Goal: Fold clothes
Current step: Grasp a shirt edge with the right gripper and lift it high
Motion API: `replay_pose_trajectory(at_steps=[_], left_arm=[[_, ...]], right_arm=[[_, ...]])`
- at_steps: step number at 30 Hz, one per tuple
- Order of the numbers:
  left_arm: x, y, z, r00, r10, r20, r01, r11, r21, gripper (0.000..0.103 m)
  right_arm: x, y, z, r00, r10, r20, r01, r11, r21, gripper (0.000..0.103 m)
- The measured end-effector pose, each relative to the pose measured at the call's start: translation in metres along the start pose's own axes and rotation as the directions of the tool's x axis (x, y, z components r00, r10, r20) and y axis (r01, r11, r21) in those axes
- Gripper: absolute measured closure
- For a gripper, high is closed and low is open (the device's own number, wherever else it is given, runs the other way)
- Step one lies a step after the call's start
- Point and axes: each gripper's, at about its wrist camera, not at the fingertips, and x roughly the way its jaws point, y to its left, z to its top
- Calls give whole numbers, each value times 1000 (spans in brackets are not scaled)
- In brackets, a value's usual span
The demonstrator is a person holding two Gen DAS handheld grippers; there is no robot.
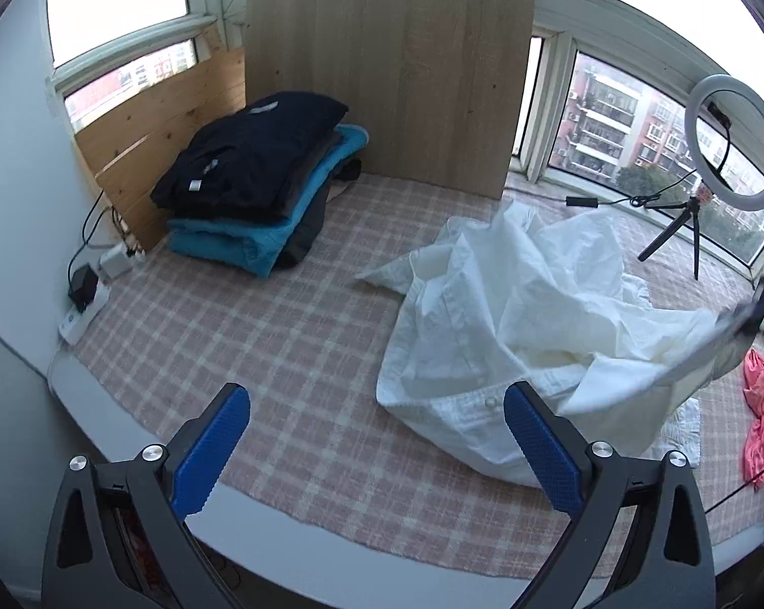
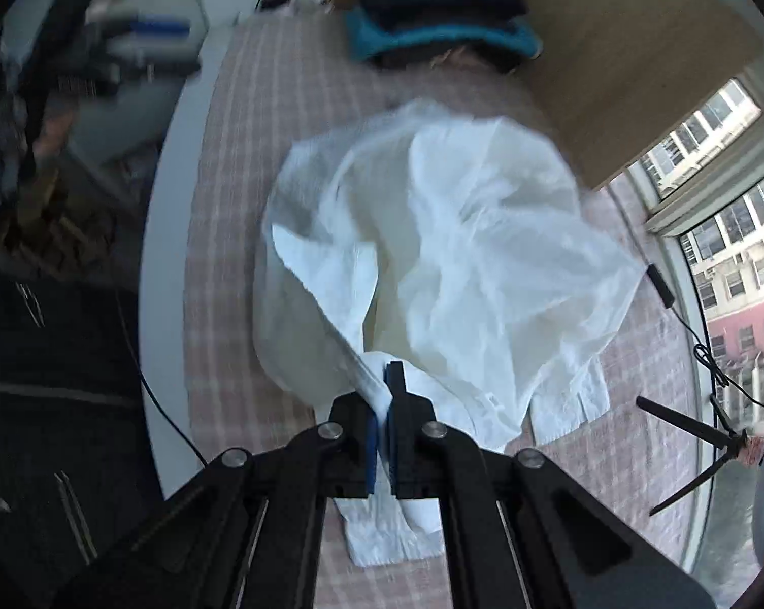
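A crumpled white button shirt lies on the pink checked bed cover, right of centre in the left wrist view. My left gripper hovers open near the bed's front edge, its right blue pad just in front of the shirt's buttoned hem. Nothing sits between its fingers. My right gripper is shut on a bunched edge of the white shirt, lifting that part off the bed. The right gripper shows at the right edge of the left wrist view, pulling the cloth taut.
A stack of folded dark and teal clothes sits at the back left against a wooden board. A ring light on a tripod stands at the back right. Pink and red garments lie at the right. A power strip lies by the wall.
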Motion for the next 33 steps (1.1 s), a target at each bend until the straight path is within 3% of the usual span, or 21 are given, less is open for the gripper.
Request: replay_pose_trajectory(at_steps=[2, 4, 8, 14, 15, 17, 21, 28, 33], left_arm=[[-3, 9, 14, 999, -27, 31, 26, 1000, 18, 2], [-6, 18, 27, 997, -56, 60, 54, 998, 37, 2], [-13, 42, 54, 987, -114, 111, 105, 991, 84, 2], [-22, 82, 92, 955, -226, 190, 202, 970, 138, 2], [-22, 88, 97, 949, -245, 201, 218, 965, 145, 2], [-22, 96, 107, 935, -275, 223, 242, 956, 165, 2], [-17, 114, 123, 912, -327, 247, 285, 939, 192, 2], [-14, 154, 132, 906, -321, 276, 286, 945, 160, 2], [-18, 176, 133, 911, -290, 293, 261, 956, 137, 2]], right_arm=[[-49, -5, 24, 989, -48, 142, 36, 995, 90, 100], [-98, -9, 48, 955, -108, 275, 58, 981, 183, 100], [-196, -13, 96, 840, -252, 481, 80, 934, 349, 100], [-314, 22, 175, 667, -508, 545, 220, 833, 507, 100], [-328, 27, 187, 644, -538, 544, 235, 816, 528, 100], [-350, 35, 211, 617, -571, 541, 239, 791, 563, 100], [-365, 55, 267, 610, -642, 464, 314, 734, 602, 100], [-328, 39, 348, 651, -675, 346, 401, 693, 598, 100], [-307, -4, 344, 662, -710, 238, 435, 624, 650, 100]])
